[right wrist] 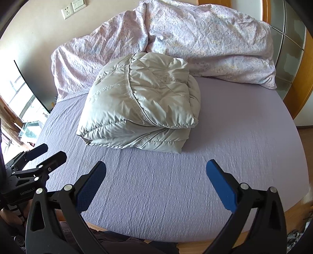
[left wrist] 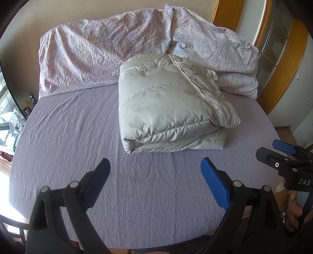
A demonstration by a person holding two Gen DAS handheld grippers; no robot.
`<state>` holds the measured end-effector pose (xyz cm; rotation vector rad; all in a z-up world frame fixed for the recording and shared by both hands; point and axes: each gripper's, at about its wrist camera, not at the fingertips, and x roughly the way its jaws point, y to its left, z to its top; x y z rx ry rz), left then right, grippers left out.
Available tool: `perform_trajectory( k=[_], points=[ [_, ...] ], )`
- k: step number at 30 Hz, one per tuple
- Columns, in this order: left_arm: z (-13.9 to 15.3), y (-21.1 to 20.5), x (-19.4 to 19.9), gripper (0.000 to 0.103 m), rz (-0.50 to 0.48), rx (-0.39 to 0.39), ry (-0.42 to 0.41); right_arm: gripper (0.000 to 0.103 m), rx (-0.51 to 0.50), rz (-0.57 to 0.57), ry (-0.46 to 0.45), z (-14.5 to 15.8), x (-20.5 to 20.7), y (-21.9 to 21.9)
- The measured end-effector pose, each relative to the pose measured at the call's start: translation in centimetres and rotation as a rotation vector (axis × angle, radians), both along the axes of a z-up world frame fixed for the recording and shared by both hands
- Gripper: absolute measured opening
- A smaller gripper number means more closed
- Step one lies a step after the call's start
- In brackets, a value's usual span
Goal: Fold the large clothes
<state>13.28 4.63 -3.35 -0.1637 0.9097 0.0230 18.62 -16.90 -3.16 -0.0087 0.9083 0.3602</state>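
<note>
A pale grey-beige puffer jacket lies folded into a thick bundle on the lilac bed sheet; it also shows in the right wrist view. My left gripper is open and empty, hovering over the sheet in front of the bundle, apart from it. My right gripper is open and empty, also short of the bundle. The right gripper shows at the right edge of the left wrist view, and the left gripper shows at the left edge of the right wrist view.
A crumpled floral duvet is heaped along the wall behind the jacket, seen also in the right wrist view. A wooden door frame stands at the right. A window and cluttered sill lie left. Wall sockets are above the bed.
</note>
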Motion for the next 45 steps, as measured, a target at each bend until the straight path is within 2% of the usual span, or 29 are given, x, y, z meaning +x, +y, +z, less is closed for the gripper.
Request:
perform_trajectory(
  k=[45],
  points=[
    [-0.14, 0.07, 0.38, 0.093, 0.006, 0.000, 0.008, 0.102, 0.009, 0.006, 0.005, -0.38, 0.48, 0.18]
  ],
)
